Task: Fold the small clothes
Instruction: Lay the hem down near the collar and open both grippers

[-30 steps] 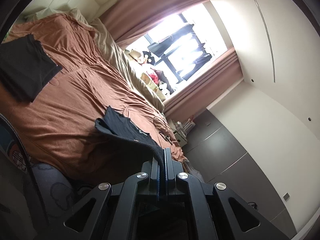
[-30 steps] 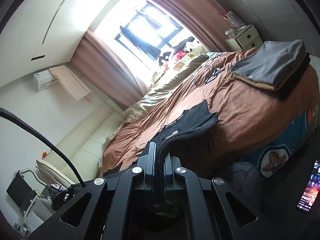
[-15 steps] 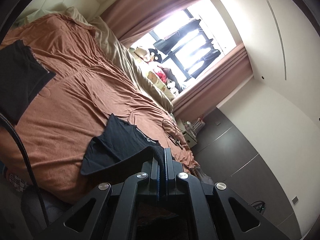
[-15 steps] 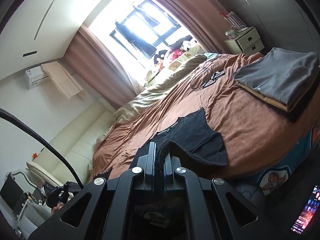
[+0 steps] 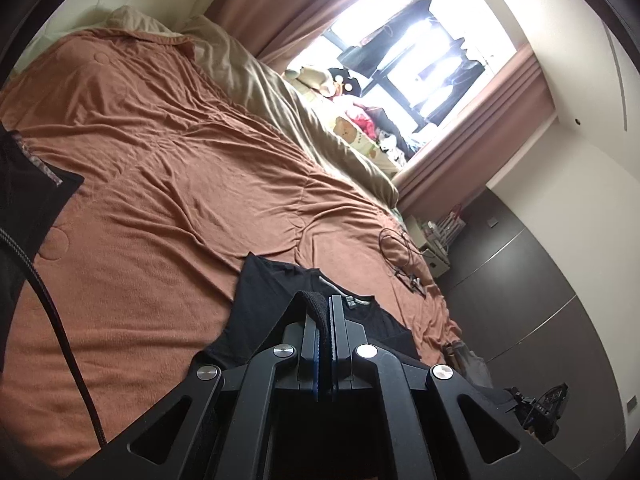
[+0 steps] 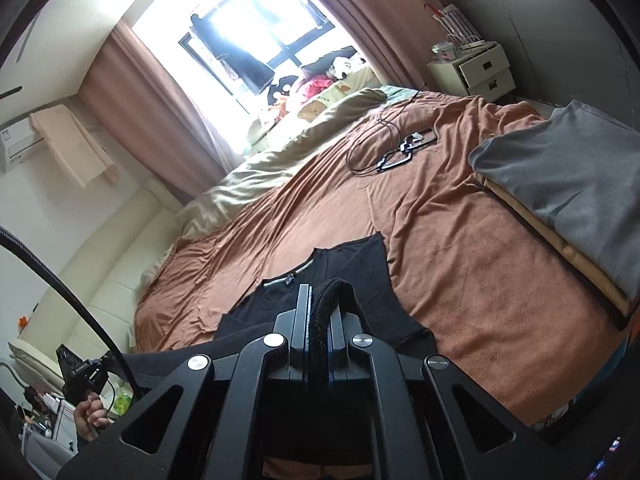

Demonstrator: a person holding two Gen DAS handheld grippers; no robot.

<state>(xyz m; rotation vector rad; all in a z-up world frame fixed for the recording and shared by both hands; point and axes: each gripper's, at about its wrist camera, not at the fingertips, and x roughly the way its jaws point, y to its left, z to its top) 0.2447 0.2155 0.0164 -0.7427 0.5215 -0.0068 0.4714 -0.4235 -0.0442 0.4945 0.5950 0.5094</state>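
Note:
A small black shirt lies on the brown bedspread, collar toward the window. My left gripper is shut on one bottom corner of it; a fold of black fabric bulges over the jaws. My right gripper is shut on the other bottom corner, with a thick roll of cloth pinched between the fingers. The shirt's lower part hangs from both grippers and is hidden behind them.
A stack of folded clothes with a grey piece on top sits on the bed's right side. Another dark garment lies at the left. Cables and glasses rest near the beige duvet. A white nightstand stands beyond.
Both grippers have carried the shirt's bottom edge forward over the bed toward the collar; more of the shirt now lies flat on the bedspread, and the views sit farther over the bed.

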